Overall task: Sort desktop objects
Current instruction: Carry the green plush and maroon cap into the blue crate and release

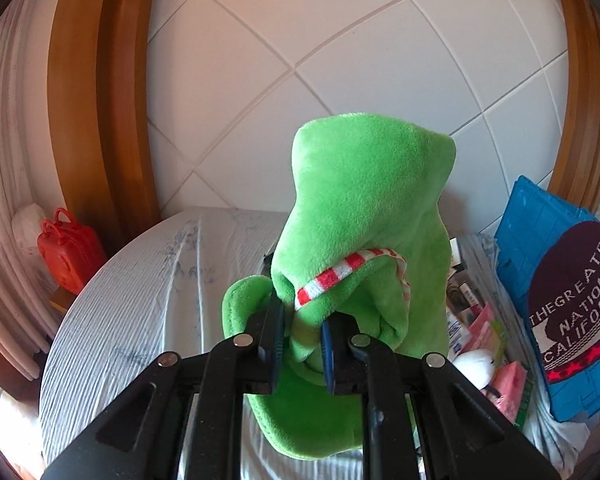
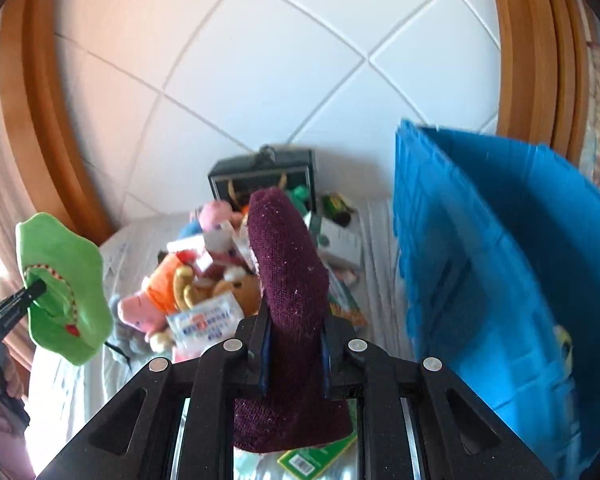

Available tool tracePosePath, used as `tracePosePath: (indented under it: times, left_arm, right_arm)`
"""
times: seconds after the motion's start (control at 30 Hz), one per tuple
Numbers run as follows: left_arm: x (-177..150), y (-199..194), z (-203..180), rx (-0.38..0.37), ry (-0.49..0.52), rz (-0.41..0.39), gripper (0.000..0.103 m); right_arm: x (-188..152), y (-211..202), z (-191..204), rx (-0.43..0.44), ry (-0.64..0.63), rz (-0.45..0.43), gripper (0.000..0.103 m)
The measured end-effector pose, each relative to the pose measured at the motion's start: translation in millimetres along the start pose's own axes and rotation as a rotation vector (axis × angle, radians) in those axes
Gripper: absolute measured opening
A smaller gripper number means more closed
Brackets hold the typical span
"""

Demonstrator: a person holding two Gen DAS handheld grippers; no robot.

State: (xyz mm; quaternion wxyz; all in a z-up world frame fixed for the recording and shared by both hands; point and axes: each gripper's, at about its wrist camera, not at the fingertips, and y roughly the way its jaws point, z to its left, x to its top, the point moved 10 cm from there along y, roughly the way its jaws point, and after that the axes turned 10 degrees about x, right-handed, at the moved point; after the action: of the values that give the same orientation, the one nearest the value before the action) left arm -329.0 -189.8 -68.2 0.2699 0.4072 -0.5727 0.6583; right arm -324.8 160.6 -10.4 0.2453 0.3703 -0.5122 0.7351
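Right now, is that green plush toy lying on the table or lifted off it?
Lifted. The left tool pinches the green plush toy, which hangs in the air above the table.

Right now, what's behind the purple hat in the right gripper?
Behind the purple hat, held by the right gripper, is a toy pile: a pink pig plush, packets and a dark box. The hat hides the pile's middle, so what's there can't be seen.
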Motion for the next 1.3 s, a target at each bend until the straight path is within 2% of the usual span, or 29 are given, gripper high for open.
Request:
tracePosePath:
  times: [0.13, 0.27, 0.53, 0.8, 0.87, 0.97, 1.13, 1.3]
  left_arm:
    - [28.2, -23.0, -43.3, -0.052, 0.026, -0.050, 0.015]
    - [49.0, -42.0, -99.2, -0.122, 0.044, -0.076, 0.015]
    - [79.4, -82.2, -235.4, -0.280, 0.095, -0.120, 0.015]
    - [117.3, -142.6, -377.1, -0.433, 0.179, -0.194, 0.015]
    - [121.5, -152.4, -413.2, -0.484, 0.199, -0.179, 0.015]
    - [118.8, -157.0, -466.7, -0.514, 0.242, -0.154, 0.015]
    - [95.3, -132.4, -544.6, -0.533, 0.329, -0.047, 0.015]
    - [61.2, -92.4, -600.7, -0.515, 0.435, 0.082, 0.017]
  right_arm:
    - [40.0, -30.6, -2.2, -0.012, -0.053, -0.074, 0.017]
    - [74.6, -60.0, -20.5, -0.030, -0.072, -0.133, 0.017]
    - [125.4, -132.8, -88.9, -0.092, -0.069, -0.241, 0.017]
    - [155.5, -194.9, -175.6, -0.217, -0.092, -0.276, 0.017]
    - [157.9, -200.6, -199.2, -0.256, -0.087, -0.265, 0.017]
    - [153.9, -201.3, -241.0, -0.302, -0.058, -0.242, 0.017]
    - [140.7, -188.2, -304.0, -0.332, 0.018, -0.204, 0.017]
    - [134.9, -158.7, -357.0, -0.327, 0.092, -0.163, 0.017]
